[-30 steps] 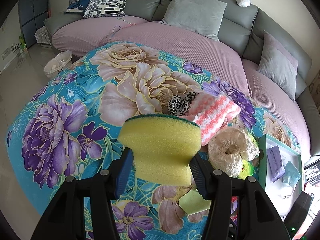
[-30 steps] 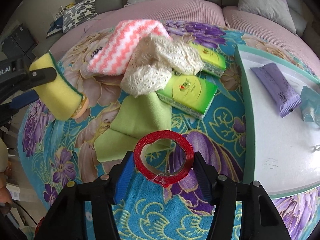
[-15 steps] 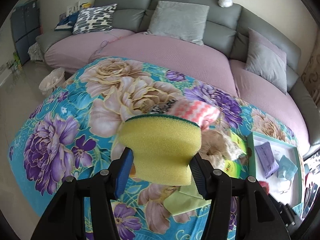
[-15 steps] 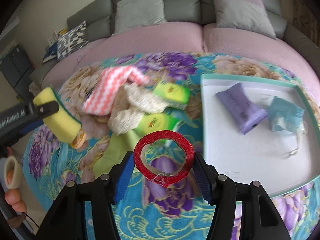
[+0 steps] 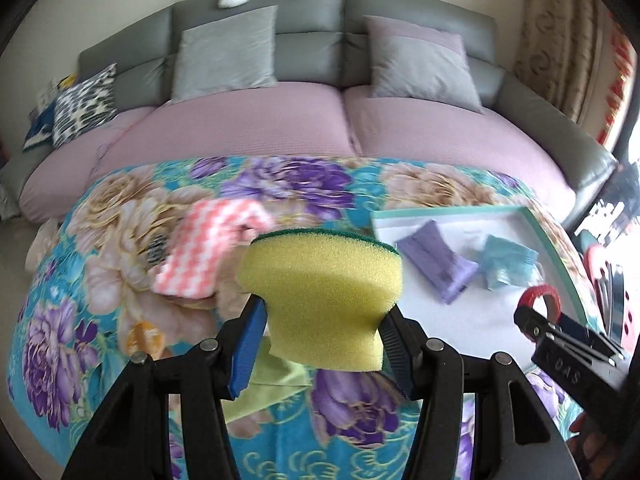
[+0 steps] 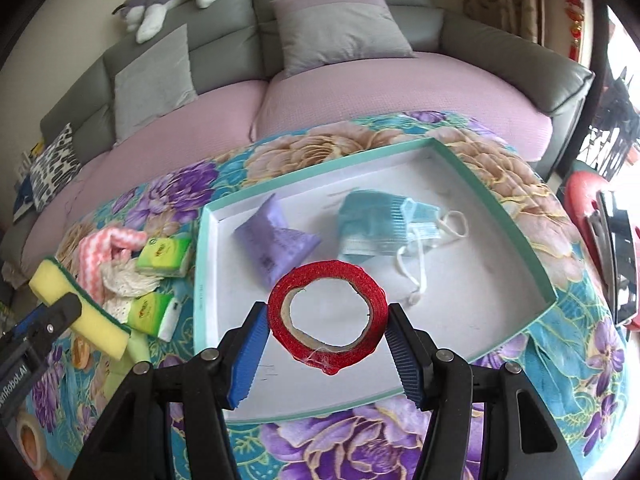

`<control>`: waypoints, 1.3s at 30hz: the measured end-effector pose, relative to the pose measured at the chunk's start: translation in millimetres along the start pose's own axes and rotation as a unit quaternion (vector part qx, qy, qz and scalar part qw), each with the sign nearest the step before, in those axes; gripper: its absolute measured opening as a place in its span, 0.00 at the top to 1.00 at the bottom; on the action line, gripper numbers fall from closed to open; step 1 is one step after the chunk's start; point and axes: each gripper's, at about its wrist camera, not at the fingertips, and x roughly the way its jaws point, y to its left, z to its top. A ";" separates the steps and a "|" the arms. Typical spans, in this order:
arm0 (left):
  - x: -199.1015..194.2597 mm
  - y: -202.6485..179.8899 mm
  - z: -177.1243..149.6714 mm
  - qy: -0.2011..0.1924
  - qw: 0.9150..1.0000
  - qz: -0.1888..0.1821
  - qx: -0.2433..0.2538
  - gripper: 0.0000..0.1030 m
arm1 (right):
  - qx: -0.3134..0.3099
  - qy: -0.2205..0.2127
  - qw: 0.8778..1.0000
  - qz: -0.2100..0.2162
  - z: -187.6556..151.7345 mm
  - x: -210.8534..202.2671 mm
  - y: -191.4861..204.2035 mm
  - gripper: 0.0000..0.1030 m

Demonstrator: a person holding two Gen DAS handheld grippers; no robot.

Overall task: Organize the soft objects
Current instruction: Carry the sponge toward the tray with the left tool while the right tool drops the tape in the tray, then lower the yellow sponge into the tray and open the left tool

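My left gripper (image 5: 322, 344) is clamped on the yellow sponge (image 5: 322, 300), held above the flowered blanket (image 5: 120, 280) left of the tray (image 6: 204, 248). My right gripper (image 6: 326, 346) grasps the red tape roll (image 6: 327, 316) over the tray's near edge.

1. The sponge (image 5: 320, 284) is yellow open-pored foam, matt and coarse, with a green scouring layer on one face.
2. The roll of tape (image 6: 328, 312) has a glittery red rough outside and a brown cardboard core.
3. The fingers (image 6: 248, 356) carry blue ribbed pads on matt black plastic arms with metal rivets.
4. The tray (image 6: 500, 208) looks like card, matt white inside with a teal rim.
5. The cover (image 6: 400, 452) on the bench is soft printed floral cloth.
6. The purple packet (image 6: 276, 240) is smooth plastic film.
7. The face masks (image 6: 376, 220) sit in a clear, slightly glossy wrapper.
8. The sofa (image 5: 400, 12) has smooth grey leather-like backs.
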 end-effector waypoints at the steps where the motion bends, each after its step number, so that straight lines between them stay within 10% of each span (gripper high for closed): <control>1: 1.1 -9.7 0.1 0.000 1.000 -0.006 0.011 0.44 | 0.010 -0.003 1.000 -0.005 1.0 -0.8 -8.6 0.40; 27: 21.6 -105.7 -2.4 -0.009 0.989 -0.093 0.114 0.42 | 0.109 -0.010 0.991 -0.072 3.9 3.9 -93.5 0.40; 32: 21.4 -104.4 -1.0 -0.015 0.989 -0.094 0.112 0.14 | 0.110 -0.012 0.991 -0.078 4.0 3.5 -93.8 0.39; 39: 27.4 -94.6 0.4 -0.006 0.992 -0.077 0.096 0.11 | 0.109 -0.007 0.991 -0.082 3.9 5.3 -93.1 0.20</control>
